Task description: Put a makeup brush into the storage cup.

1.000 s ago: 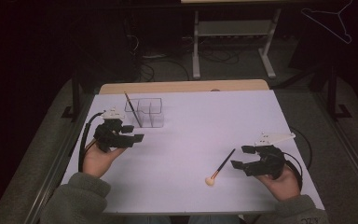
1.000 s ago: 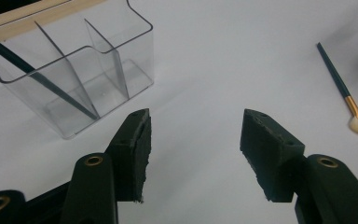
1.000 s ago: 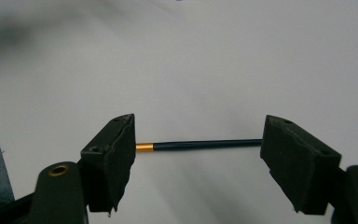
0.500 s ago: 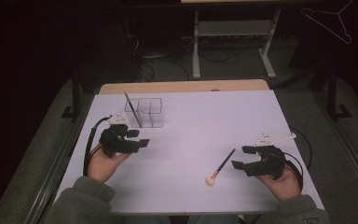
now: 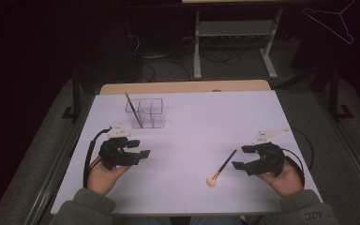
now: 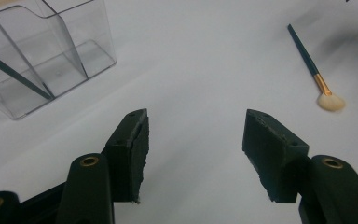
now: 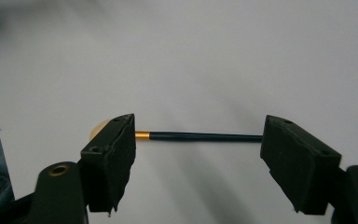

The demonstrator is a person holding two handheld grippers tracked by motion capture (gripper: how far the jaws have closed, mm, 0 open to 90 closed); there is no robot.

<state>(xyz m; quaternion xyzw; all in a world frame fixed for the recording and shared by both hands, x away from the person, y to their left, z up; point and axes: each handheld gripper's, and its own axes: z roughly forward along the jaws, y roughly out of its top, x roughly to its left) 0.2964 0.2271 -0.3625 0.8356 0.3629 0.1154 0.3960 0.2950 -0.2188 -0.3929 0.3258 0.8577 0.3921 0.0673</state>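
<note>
Jaws: both pairs open, empty | brush [image 5: 221, 168] flat on table [image 5: 197, 136], unobstructed | organizer [image 5: 149, 112] well apart

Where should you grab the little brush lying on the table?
Grip the dark thin-handled makeup brush mid-handle, coming down from above with the jaws across it. It lies flat on the white table, and the right gripper is nearest; avoid the soft bristles.

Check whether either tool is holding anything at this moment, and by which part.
Nothing is held. The left tool is open over bare table. The right tool is open; the makeup brush lies on the table beyond its jaws, ungripped.
</note>
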